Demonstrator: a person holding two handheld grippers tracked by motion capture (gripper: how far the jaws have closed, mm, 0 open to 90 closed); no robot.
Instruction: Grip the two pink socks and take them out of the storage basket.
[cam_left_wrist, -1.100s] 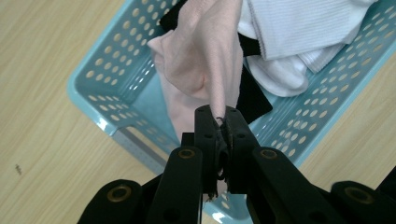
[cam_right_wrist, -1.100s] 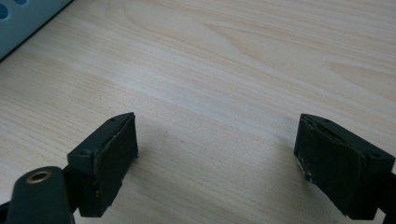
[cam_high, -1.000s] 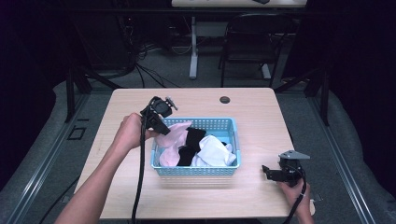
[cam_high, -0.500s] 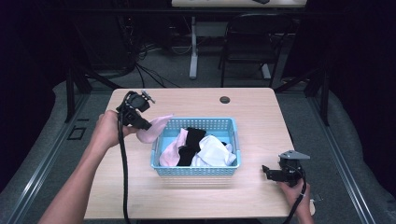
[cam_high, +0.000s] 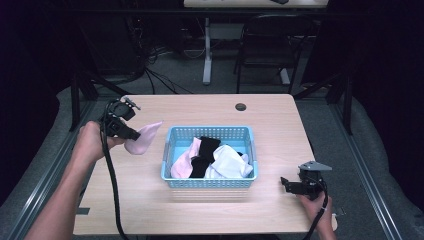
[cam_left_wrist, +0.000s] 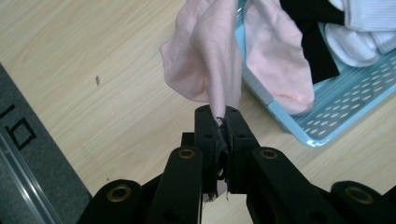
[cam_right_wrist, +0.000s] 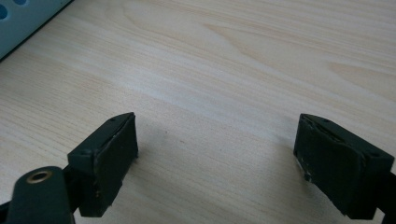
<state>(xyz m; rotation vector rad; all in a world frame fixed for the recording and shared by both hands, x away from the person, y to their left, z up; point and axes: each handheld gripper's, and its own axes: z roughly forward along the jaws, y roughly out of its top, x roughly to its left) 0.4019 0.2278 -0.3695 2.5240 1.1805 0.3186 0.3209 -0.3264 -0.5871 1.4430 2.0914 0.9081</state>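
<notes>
A light blue basket (cam_high: 209, 182) sits mid-table, holding pink, black and white socks. My left gripper (cam_high: 131, 135) is to the left of the basket, above the table, shut on a pink sock (cam_high: 143, 139) that hangs out to its right. In the left gripper view the pink sock (cam_left_wrist: 205, 60) is pinched between the closed jaws (cam_left_wrist: 223, 122), with the basket's corner (cam_left_wrist: 322, 130) and another pink sock (cam_left_wrist: 280, 51) beyond. My right gripper (cam_high: 286, 184) rests low near the table's front right, open. Bare wood lies between its jaws (cam_right_wrist: 215, 154).
A small dark round disc (cam_high: 241, 107) lies on the table behind the basket. The wooden tabletop (cam_high: 280, 125) has open room left and right of the basket. Dark floor, a chair and cables lie beyond the far edge.
My left gripper has lifted a pink sock out of the basket and carried it left, off the basket's side. The right gripper has stayed still.
</notes>
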